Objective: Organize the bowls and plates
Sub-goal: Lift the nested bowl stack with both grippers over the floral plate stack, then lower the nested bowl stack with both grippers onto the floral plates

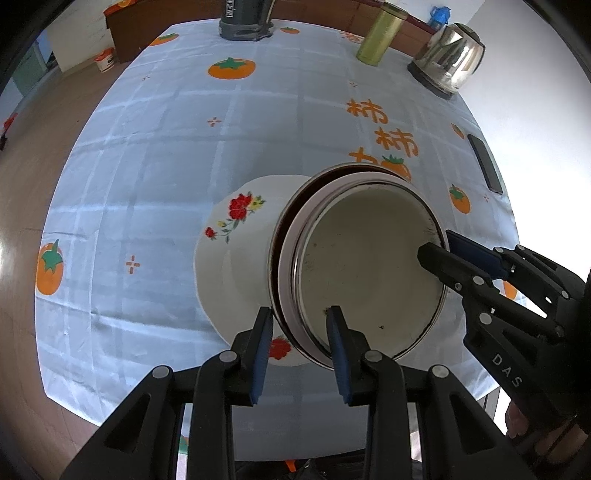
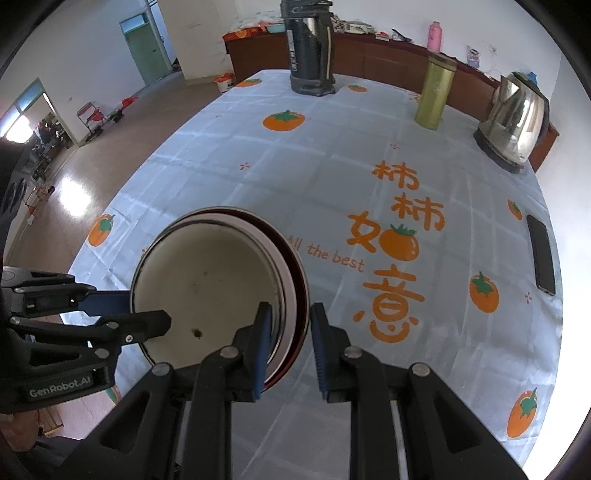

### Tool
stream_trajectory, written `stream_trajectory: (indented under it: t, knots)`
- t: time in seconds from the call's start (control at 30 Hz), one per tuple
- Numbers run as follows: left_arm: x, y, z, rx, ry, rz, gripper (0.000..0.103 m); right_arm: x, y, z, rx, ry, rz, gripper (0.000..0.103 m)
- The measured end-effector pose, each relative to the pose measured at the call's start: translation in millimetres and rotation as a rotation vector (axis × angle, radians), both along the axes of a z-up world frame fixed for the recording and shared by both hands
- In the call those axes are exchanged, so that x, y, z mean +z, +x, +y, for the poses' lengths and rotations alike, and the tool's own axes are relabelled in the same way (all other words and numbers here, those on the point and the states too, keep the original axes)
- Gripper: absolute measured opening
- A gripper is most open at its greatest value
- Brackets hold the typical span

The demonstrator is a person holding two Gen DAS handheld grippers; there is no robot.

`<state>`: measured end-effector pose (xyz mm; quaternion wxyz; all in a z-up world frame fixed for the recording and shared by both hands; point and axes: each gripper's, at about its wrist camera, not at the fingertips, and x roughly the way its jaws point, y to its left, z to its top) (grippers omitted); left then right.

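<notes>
Overhead on the left wrist view, the left gripper (image 1: 301, 343) pinches the near rim of a stack of metal bowls (image 1: 365, 266), carried above a flowered white plate (image 1: 236, 240) on the persimmon tablecloth (image 1: 147, 147). From the right wrist view, the right gripper (image 2: 290, 347) clamps the opposite rim, sharing the load, likely to keep the nested bowls level.

The stacked metal bowls with cream insides (image 1: 369, 266) cover the right part of the white flower-printed plate (image 1: 236, 258), and in the right wrist view they hide that plate wholly. The tall dark thermos jug (image 1: 245, 18) is cut off by the top edge. Items on the far brown sideboard (image 2: 369, 55) are too small to tell.
</notes>
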<state>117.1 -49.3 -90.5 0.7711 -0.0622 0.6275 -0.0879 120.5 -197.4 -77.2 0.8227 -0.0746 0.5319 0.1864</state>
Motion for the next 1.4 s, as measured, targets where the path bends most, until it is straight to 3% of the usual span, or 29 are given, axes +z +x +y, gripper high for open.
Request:
stream_trajectory:
  t: [0.7, 1.4]
  knots:
    - [-8.9, 5.6, 31.6, 0.051, 0.01, 0.016, 0.032, -12.4, 10.7, 32.8, 0.053, 0.004, 0.02, 0.021]
    - [-28.5, 16.4, 33.4, 0.024, 0.005, 0.055, 0.032, -27.4, 20.7, 41.6, 0.06, -0.033, 0.054, 0.021]
